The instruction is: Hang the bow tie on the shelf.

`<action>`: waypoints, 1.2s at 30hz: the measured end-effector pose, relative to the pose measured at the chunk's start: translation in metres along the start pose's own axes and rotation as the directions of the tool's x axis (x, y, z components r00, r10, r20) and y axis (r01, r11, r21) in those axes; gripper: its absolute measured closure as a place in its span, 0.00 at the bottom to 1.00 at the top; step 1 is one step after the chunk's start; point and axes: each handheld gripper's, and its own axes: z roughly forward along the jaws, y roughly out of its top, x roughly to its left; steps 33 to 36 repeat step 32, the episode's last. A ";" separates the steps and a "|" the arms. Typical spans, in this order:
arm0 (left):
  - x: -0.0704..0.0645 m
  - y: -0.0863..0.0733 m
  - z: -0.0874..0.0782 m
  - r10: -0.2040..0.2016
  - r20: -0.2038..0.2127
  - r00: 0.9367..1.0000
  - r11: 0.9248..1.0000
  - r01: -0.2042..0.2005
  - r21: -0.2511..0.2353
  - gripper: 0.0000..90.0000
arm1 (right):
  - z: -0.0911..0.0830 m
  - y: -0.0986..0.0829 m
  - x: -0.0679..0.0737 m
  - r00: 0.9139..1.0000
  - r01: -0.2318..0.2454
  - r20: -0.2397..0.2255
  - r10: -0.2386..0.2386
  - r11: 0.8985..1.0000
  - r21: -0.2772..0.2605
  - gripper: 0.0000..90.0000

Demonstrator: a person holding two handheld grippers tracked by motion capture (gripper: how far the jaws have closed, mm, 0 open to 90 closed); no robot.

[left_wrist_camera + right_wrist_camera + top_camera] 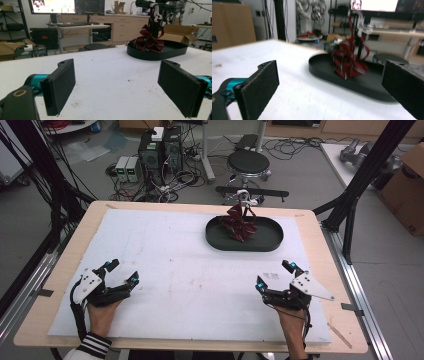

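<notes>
The tie [239,225] is dark red with thin pale stripes, bunched up in a loose heap with folds sticking up. It sits inside a black oval tray [270,242] on the far side of the table, toward the tray's left half, well away from both grippers.

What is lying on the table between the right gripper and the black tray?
Nothing: in the high view, bare white mat separates the right gripper from the black tray.

black two-jaw tools [121,274] [274,276] with teal joints, grey three-cornered plates, black cables; striped sleeve cuff [94,345]
</notes>
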 end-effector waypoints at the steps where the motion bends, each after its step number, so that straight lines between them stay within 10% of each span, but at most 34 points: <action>1: 0.000 0.000 0.000 0.002 0.000 1.000 1.000 -0.002 -0.001 0.17 | 0.004 -0.002 0.001 1.000 -0.001 0.010 0.000 1.000 0.028 0.00; 10: -0.001 0.000 -0.003 0.003 -0.009 1.000 1.000 -0.003 -0.002 0.17 | 0.019 -0.012 0.003 0.999 -0.050 0.005 0.050 0.987 0.154 0.01; 13: -0.002 0.000 -0.003 0.006 -0.012 1.000 1.000 -0.006 -0.001 0.17 | 0.013 -0.028 0.002 0.997 -0.070 0.032 0.068 0.996 0.058 0.06; 36: -0.002 0.000 -0.003 0.009 -0.008 1.000 1.000 -0.009 0.004 0.17 | 0.011 -0.043 -0.004 0.998 -0.068 -0.017 0.069 0.996 0.056 0.04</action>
